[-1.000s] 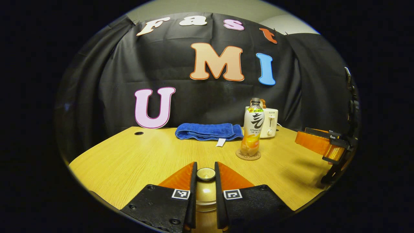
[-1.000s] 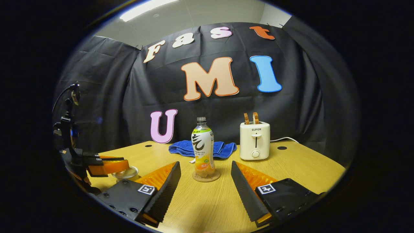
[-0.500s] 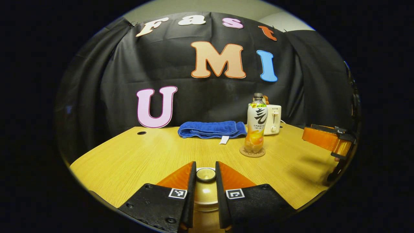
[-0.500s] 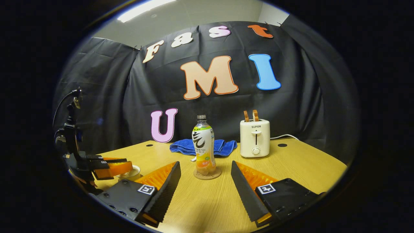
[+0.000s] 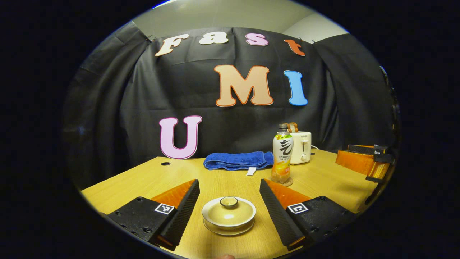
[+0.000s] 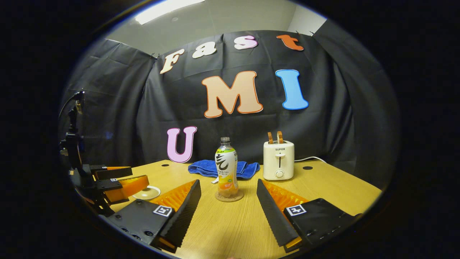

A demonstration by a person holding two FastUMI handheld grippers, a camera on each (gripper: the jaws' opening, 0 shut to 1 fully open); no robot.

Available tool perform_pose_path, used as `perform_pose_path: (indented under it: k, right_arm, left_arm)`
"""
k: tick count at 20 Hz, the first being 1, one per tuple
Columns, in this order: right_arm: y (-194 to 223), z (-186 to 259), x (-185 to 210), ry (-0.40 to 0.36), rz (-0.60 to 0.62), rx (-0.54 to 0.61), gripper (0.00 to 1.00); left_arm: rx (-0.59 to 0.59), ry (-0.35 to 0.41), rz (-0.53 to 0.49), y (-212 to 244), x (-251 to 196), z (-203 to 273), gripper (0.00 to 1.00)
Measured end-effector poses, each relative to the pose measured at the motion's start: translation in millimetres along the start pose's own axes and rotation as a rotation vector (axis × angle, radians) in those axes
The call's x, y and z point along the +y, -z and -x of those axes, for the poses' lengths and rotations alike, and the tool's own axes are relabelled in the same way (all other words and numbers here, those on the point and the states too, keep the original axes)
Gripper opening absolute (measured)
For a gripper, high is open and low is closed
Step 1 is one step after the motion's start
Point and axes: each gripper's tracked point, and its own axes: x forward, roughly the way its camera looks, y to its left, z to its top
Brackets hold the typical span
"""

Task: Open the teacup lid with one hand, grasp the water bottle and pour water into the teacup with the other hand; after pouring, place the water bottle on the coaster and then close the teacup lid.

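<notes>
Table (image 5: 143,183) first: your toaster (image 6: 278,160) and blue towel (image 5: 239,160) sit at the back. Water bottle (image 6: 226,169) stands upright on the coaster (image 6: 229,196), between your right gripper (image 6: 228,201) fingers, jaws apart. Left gripper (image 5: 229,201) is spread wide too, the lidded teacup (image 5: 229,214) sitting untouched between its fingers.

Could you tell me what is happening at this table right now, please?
A person holds two grippers over a wooden table. The left gripper is open around the lidded cream ceramic teacup, not touching it. The right gripper is open, facing the clear plastic water bottle, which stands on the round brown coaster. The lid sits on the cup.
</notes>
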Motion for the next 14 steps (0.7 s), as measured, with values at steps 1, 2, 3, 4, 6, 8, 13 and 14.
perform_pose_path:
  k: [1, 2, 3, 4, 6, 8, 13, 14]
  right_arm:
    - [0.2, 5.5, 2.4, 0.001, -0.001, -0.004, 0.98]
    - [2.0, 10.7, 3.7, 0.004, -0.004, -0.006, 0.98]
    - [4.9, 16.4, 5.0, 0.009, -0.007, -0.006, 0.98]
    - [8.1, 20.8, 5.1, 0.016, -0.007, -0.005, 0.99]
    - [17.0, 29.9, 3.9, 0.039, -0.004, -0.004, 0.98]
    - [28.7, 37.1, 3.2, 0.059, -0.004, 0.012, 0.98]
    - [44.7, 43.8, -2.0, 0.099, 0.001, 0.043, 0.98]
    - [41.7, 44.5, -1.7, 0.101, 0.004, 0.032, 0.98]
  left_arm:
    - [-0.003, -0.008, 0.009, 0.9, 0.3, 5.3, 0.98]
    - [-0.003, -0.017, 0.017, 1.5, 0.2, 10.0, 0.98]
    - [-0.004, -0.027, 0.023, 3.2, 1.4, 14.2, 0.98]
    - [-0.003, -0.035, 0.029, 5.6, 1.4, 18.6, 0.98]
    - [-0.011, -0.044, 0.034, 6.1, 0.5, 26.0, 0.98]
    - [-0.017, -0.051, 0.019, 8.5, -0.2, 31.9, 0.98]
    - [-0.026, -0.043, 0.036, 10.5, -7.1, 41.6, 0.98]
    - [-0.025, -0.044, 0.039, 11.9, -6.8, 43.5, 0.98]
